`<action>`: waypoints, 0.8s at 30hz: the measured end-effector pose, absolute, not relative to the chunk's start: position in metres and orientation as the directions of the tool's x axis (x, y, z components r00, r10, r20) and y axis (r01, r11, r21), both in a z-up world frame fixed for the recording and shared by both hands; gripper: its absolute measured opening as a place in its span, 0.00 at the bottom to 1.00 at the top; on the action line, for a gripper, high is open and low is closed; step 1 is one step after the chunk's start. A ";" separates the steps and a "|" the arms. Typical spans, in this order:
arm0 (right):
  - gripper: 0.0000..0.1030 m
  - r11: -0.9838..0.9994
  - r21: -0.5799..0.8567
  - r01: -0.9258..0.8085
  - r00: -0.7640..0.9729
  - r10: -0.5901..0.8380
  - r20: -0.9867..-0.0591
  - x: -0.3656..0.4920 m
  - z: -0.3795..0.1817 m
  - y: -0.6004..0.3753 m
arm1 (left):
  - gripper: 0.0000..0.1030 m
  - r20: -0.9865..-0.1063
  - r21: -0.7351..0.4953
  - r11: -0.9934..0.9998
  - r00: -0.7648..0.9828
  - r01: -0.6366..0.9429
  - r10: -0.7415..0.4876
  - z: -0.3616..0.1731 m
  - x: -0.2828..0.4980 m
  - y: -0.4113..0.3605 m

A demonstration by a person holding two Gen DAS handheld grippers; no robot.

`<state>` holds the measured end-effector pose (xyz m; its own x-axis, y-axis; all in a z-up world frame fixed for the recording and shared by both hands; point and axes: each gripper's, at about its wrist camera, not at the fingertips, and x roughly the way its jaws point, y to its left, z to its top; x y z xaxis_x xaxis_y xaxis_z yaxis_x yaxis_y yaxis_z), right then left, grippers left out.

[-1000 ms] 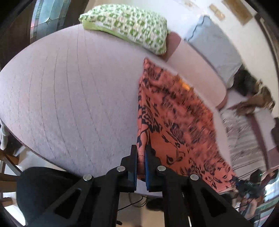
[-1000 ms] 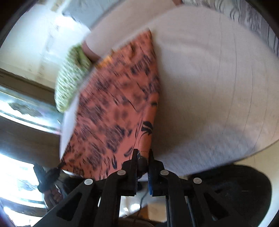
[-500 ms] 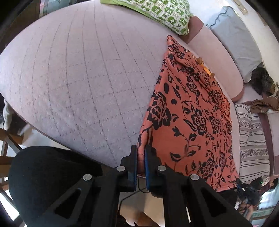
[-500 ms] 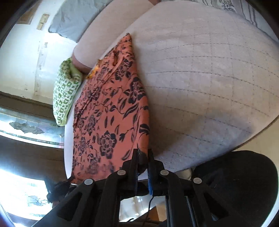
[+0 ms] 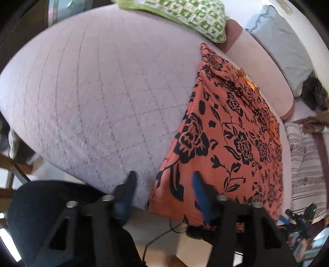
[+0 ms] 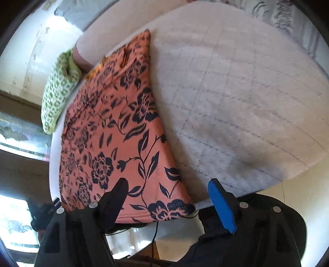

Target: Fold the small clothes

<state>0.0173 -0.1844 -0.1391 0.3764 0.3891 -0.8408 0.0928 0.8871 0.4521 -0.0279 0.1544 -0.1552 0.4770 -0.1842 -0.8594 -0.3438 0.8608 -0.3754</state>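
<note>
Bed (image 5: pixel 98 86), lilac quilted cover; green patterned pillow (image 5: pixel 181 14) at the far edge. Left tongs (image 5: pixel 162 187): spread wide, gripping nothing. Left finger over bare quilt at the near edge, blue-padded right finger over the cloth's near-left corner; contact unclear, blurred. Orange floral garment (image 5: pixel 230 131) lies flat along the bed, long side running from near edge to far edge, hem hanging slightly over the near edge. My read: laid out smooth so the first fold lands square. Striped fabric (image 5: pixel 304 164) is on the bed further right. Right tongs (image 6: pixel 168 189): also wide apart, empty, straddling the garment's (image 6: pixel 115 127) near-right corner, dark finger over cloth, blue one over the quilt. Both sit at the hem corners, probably for re-gripping or folding next.
</note>
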 end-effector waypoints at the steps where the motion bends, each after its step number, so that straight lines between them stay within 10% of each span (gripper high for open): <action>1: 0.66 0.890 0.448 0.087 0.358 0.392 -0.848 0.019 -0.144 -0.180 | 0.62 -0.867 -0.357 0.870 0.466 -0.341 -0.173 -0.158 -0.026 0.152; 4: 0.40 0.917 0.389 0.085 0.317 0.345 -0.883 0.020 -0.156 -0.169 | 0.53 -0.898 -0.321 0.891 0.402 -0.320 -0.179 -0.170 -0.021 0.139; 5: 0.21 0.917 0.390 0.087 0.314 0.346 -0.884 0.019 -0.155 -0.170 | 0.13 -0.904 -0.316 0.898 0.386 -0.306 -0.187 -0.174 -0.021 0.136; 6: 0.05 0.902 0.423 0.086 0.314 0.378 -0.871 0.018 -0.153 -0.172 | 0.07 -0.911 -0.302 0.910 0.368 -0.283 -0.188 -0.175 -0.021 0.133; 16: 0.09 0.807 0.575 0.135 0.349 0.505 -0.790 0.015 -0.155 -0.190 | 0.09 -0.896 -0.343 0.895 0.385 -0.285 -0.221 -0.177 -0.023 0.146; 20: 0.22 0.832 0.548 0.085 0.362 0.487 -0.795 0.012 -0.141 -0.182 | 0.52 -0.890 -0.320 0.904 0.418 -0.284 -0.184 -0.167 -0.024 0.140; 24: 0.40 0.850 0.519 0.094 0.319 0.468 -0.824 0.021 -0.150 -0.182 | 0.55 -0.901 -0.268 0.925 0.410 -0.270 -0.142 -0.171 -0.018 0.132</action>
<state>0.0211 -0.1823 -0.1495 0.3193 0.4678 -0.8242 0.0938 0.8498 0.5186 -0.0184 0.1319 -0.1708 0.4099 -0.1417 -0.9011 -0.2698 0.9248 -0.2682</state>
